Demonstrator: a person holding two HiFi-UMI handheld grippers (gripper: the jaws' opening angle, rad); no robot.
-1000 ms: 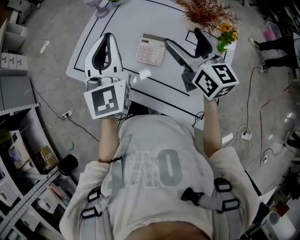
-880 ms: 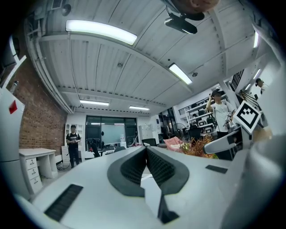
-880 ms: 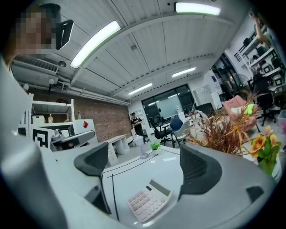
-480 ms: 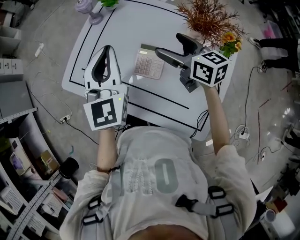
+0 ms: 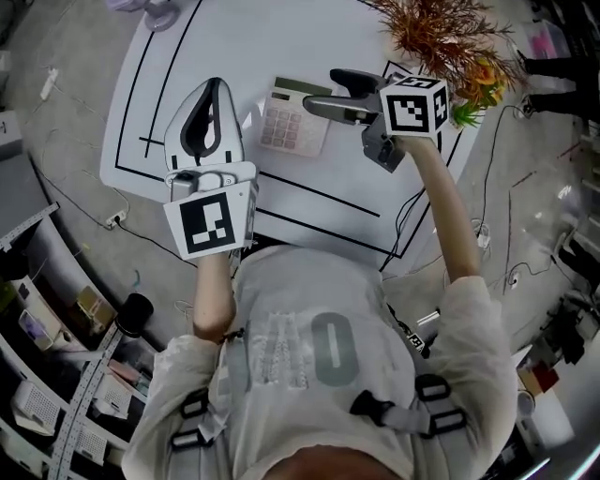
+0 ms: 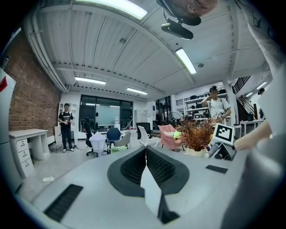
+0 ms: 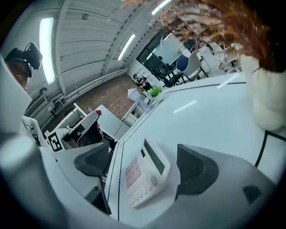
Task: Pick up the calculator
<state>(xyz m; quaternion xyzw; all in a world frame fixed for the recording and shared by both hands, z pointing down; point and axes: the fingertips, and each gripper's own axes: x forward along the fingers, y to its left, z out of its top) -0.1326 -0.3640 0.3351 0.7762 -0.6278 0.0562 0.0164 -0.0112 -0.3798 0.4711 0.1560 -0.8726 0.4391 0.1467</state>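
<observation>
Right gripper (image 5: 321,91) wide open astride calculator (image 5: 292,117), contact unclear, left gripper (image 5: 214,87) closed, empty, left of calculator, open table (image 5: 319,202) nearer, plant (image 5: 450,37) cropped.

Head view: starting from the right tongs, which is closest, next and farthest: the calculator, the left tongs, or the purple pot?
1. calculator: just between the open right tongs.
2. left tongs: off to the left, shut.
3. purple pot: far away at the top left edge.
</observation>
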